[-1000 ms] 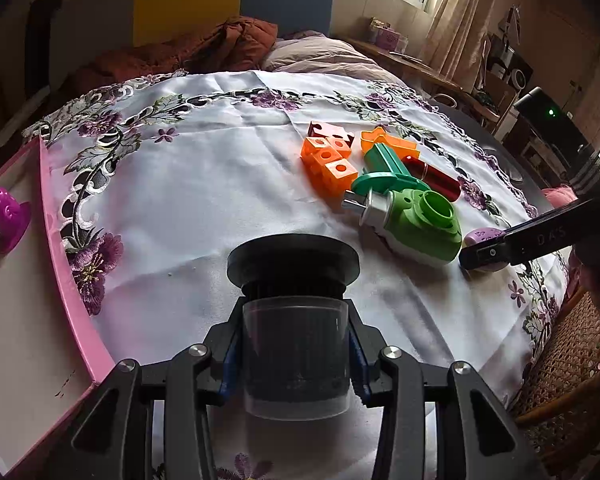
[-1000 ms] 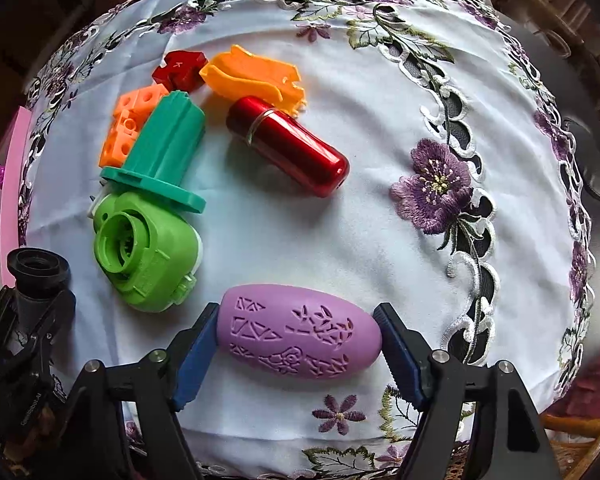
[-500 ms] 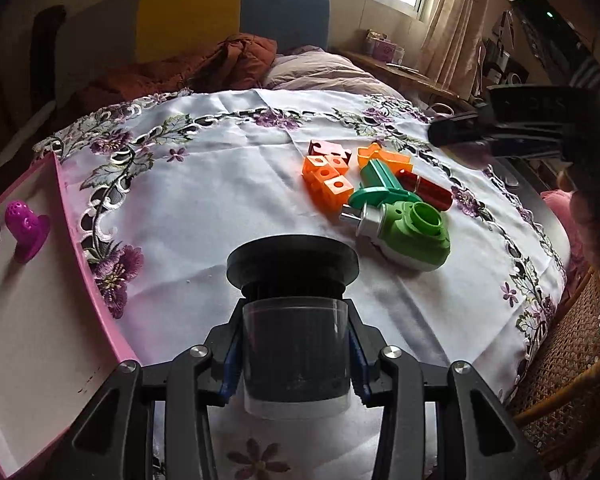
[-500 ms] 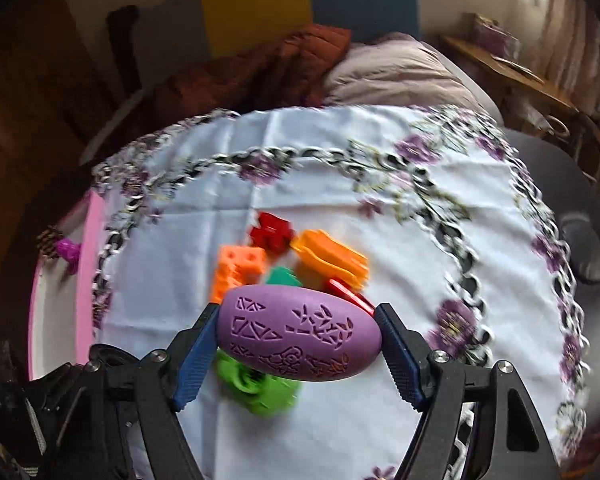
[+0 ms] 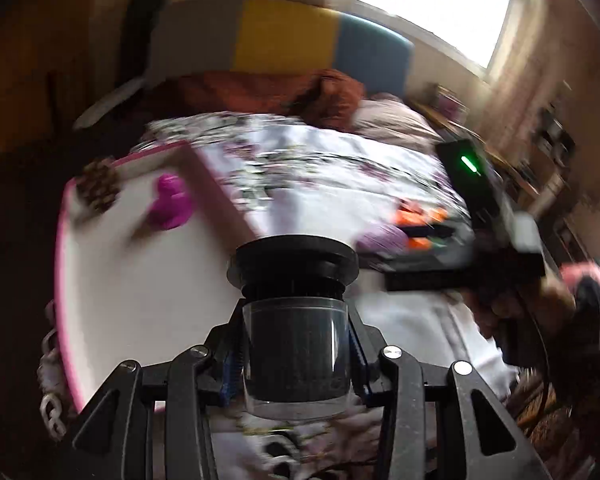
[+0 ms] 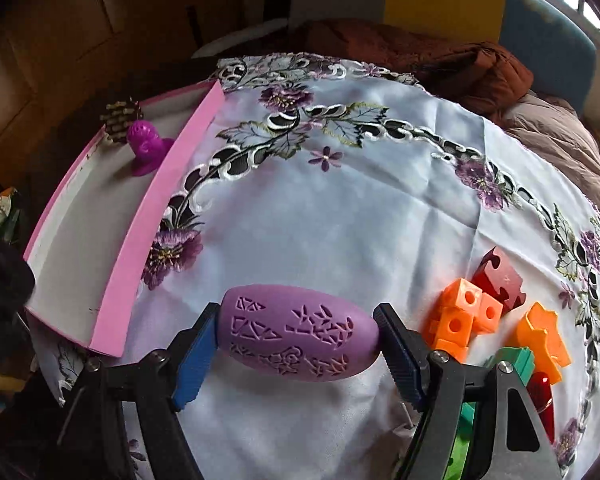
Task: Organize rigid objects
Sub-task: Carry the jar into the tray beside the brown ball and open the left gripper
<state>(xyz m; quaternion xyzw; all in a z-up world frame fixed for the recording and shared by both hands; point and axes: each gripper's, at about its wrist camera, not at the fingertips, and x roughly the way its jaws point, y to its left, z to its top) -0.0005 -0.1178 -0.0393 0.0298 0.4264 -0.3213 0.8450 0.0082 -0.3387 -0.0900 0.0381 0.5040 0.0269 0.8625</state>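
**Inspector:** Nearest the right wrist lens, the right gripper (image 6: 298,340) stands wide, its two pads bearing on the ends of the purple embossed oval (image 6: 300,334), which lies crosswise between them and sits clear above the tablecloth (image 6: 340,220).

**Assessor:** And the other hand?

**Inspector:** Close to the left lens, the left gripper (image 5: 296,360) is narrowed about a clear jar with a black cap (image 5: 295,344), upright, pads on its sides. That view is blurred; fine detail is not readable.

**Assessor:** Step in hand?

**Inspector:** In my judgement, carrying both pieces to the pink tray (image 6: 140,240) at the cloth's left edge. Its white floor is mostly bare. At the far end stand a magenta figure (image 6: 145,146) and, just behind it, a pine cone (image 6: 121,119).

**Assessor:** What does a good placement call for?

**Inspector:** Clear the raised pink wall before lowering, then set each piece on the bare near floor, well apart from the figure. The oval is held by its tips only, so it could pivot; keep it level and release only once it rests. The jar is top-heavy under that broad cap: land it flat on its base.

**Assessor:** Risks?

**Inspector:** Both hands head for one tray, so one should go in at a time. Beyond the right hand, the orange cubes (image 6: 460,316), dark red puzzle block (image 6: 498,276) and orange star piece (image 6: 540,332) wait on the cloth.
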